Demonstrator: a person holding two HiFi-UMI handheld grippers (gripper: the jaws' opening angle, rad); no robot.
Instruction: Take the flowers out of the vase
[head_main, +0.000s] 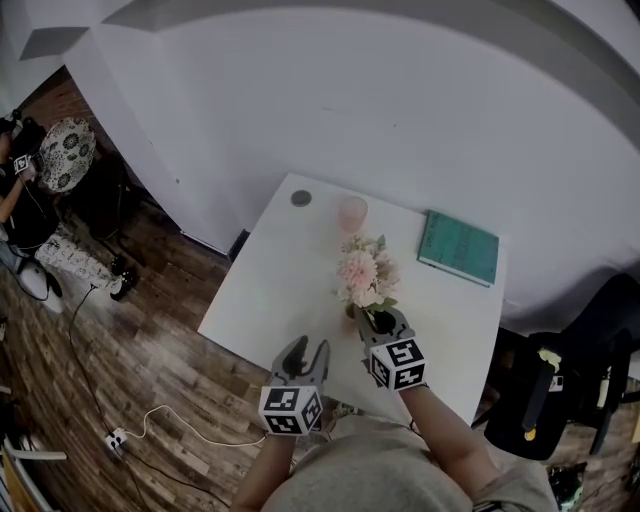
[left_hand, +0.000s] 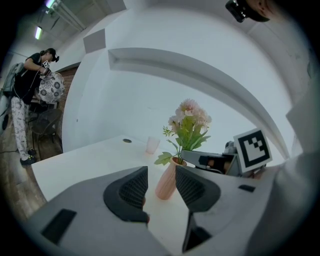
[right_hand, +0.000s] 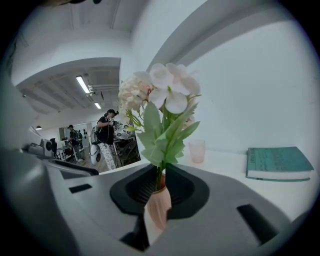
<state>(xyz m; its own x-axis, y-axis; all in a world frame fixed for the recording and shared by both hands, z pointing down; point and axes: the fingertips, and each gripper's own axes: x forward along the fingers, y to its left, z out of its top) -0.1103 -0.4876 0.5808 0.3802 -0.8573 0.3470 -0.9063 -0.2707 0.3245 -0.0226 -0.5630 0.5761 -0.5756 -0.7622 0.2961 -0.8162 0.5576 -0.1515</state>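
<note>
A bunch of pale pink and white flowers (head_main: 365, 275) with green leaves stands in a ribbed pink vase (left_hand: 166, 182) near the front of the white table (head_main: 270, 290). My right gripper (head_main: 381, 322) reaches in from the front, and its jaws are shut on the green stems just above the vase's mouth. In the right gripper view the flowers (right_hand: 160, 95) rise straight over that gripper (right_hand: 160, 182), with the vase (right_hand: 159, 207) below the pads. My left gripper (head_main: 303, 352) is open and holds nothing. It hovers at the table's front edge, left of the vase.
A pink cup (head_main: 352, 212) stands behind the flowers and a teal book (head_main: 458, 247) lies at the back right. A small grey disc (head_main: 301, 198) sits at the far corner. A black chair (head_main: 560, 390) is right of the table. A cable and power strip (head_main: 117, 437) lie on the wooden floor at the left.
</note>
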